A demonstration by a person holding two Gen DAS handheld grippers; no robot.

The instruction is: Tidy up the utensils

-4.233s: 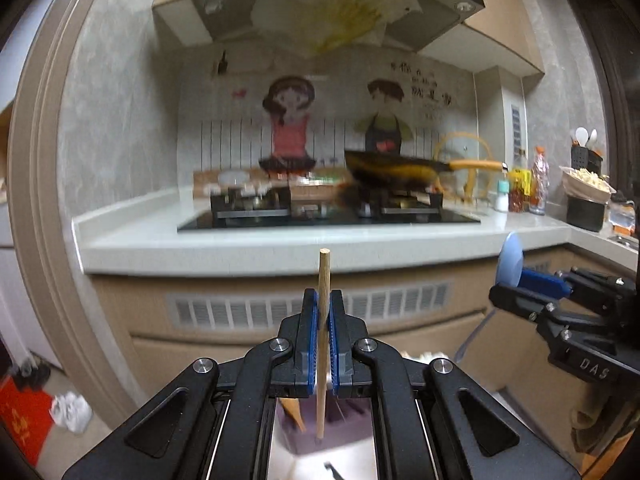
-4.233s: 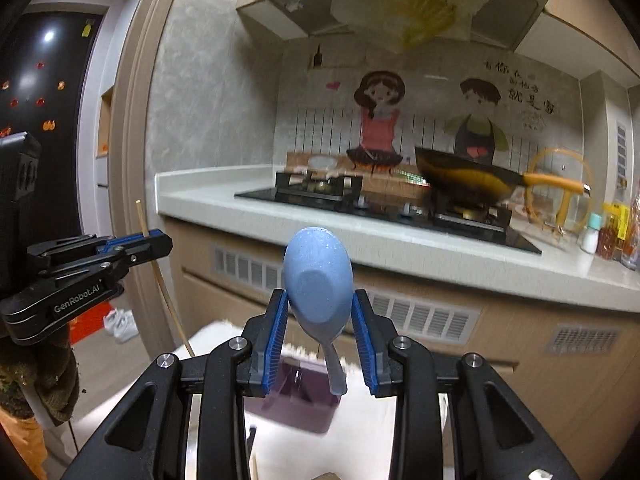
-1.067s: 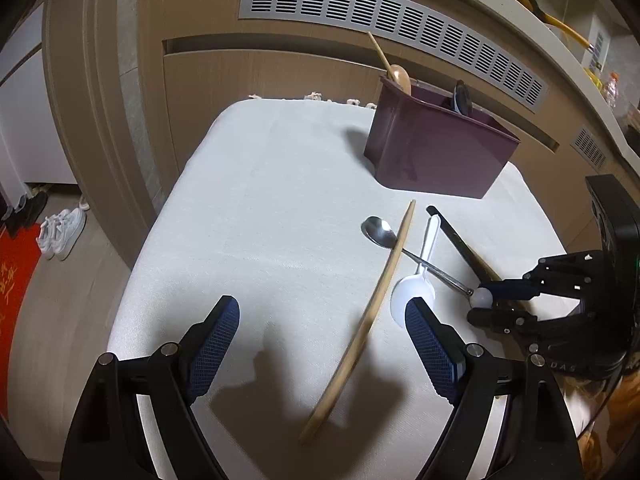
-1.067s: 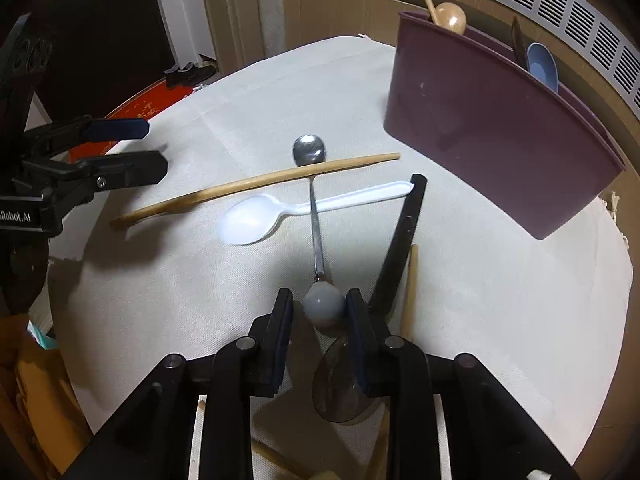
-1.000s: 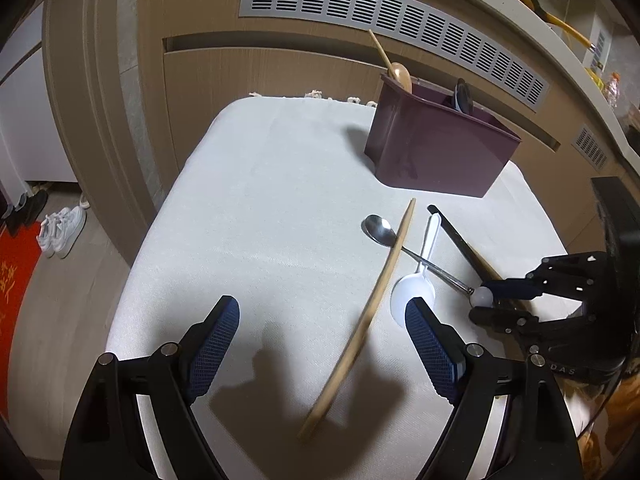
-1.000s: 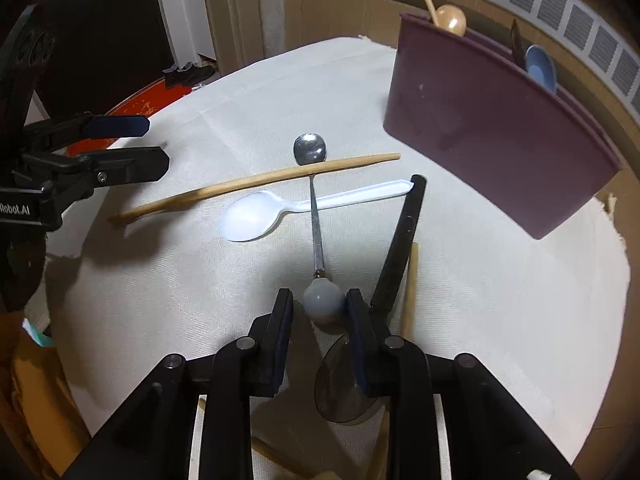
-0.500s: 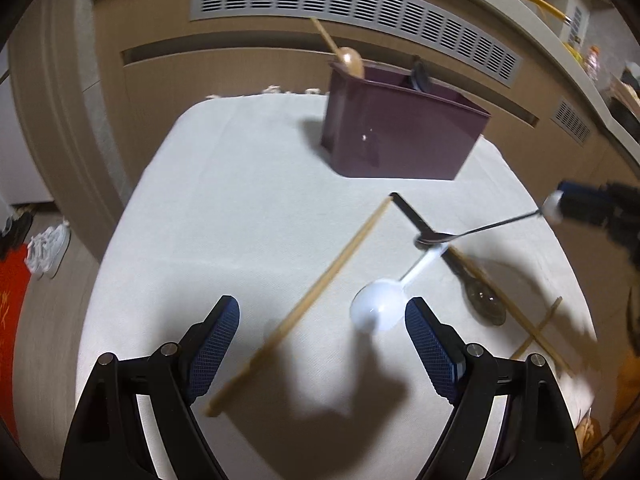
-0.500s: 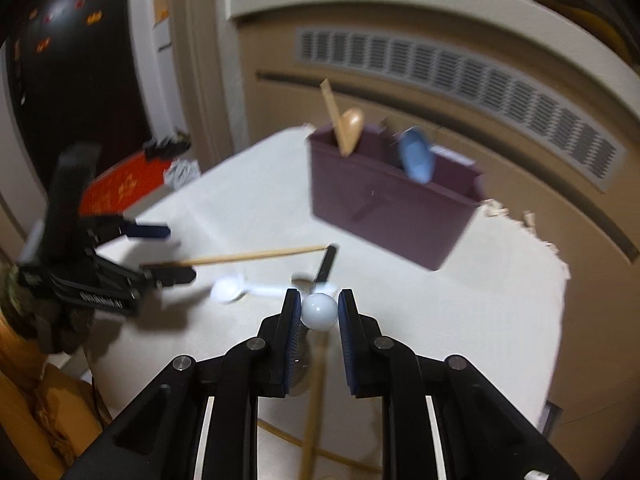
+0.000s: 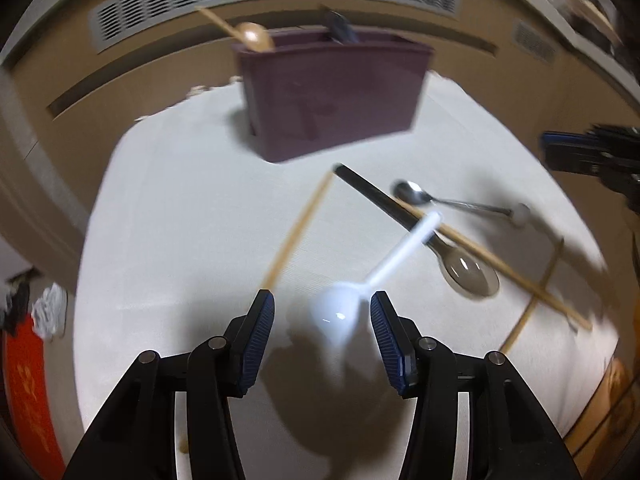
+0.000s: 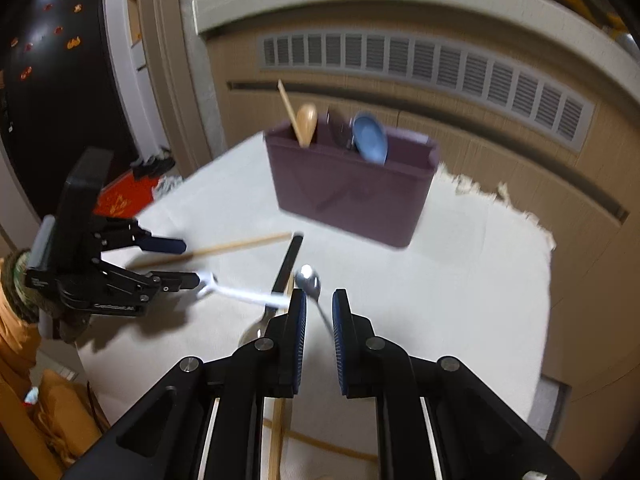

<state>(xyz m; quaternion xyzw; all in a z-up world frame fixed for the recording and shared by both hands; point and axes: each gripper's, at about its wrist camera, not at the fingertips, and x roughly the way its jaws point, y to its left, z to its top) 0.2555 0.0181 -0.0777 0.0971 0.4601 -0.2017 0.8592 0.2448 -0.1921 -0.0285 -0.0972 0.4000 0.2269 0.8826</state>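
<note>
On the near cloth (image 9: pixel 180 220), left gripper (image 9: pixel 322 300) jaws are closing round the white spoon (image 9: pixel 340 316) bowl, not pinching yet, likely for pickup. Right gripper (image 10: pixel 319 300) jaws are closing with the metal spoon (image 10: pixel 308 276) handle between; grip unclear. It is aimed at the far purple holder (image 10: pixel 348 196), probably the drop spot.

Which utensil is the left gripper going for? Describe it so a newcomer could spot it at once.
Start at the dark purple rectangular bin on the white cloth. Among the loose utensils in front of it, the white plastic spoon lies nearest the camera, bowl between the closing left gripper pads. It is the only white one.
</note>
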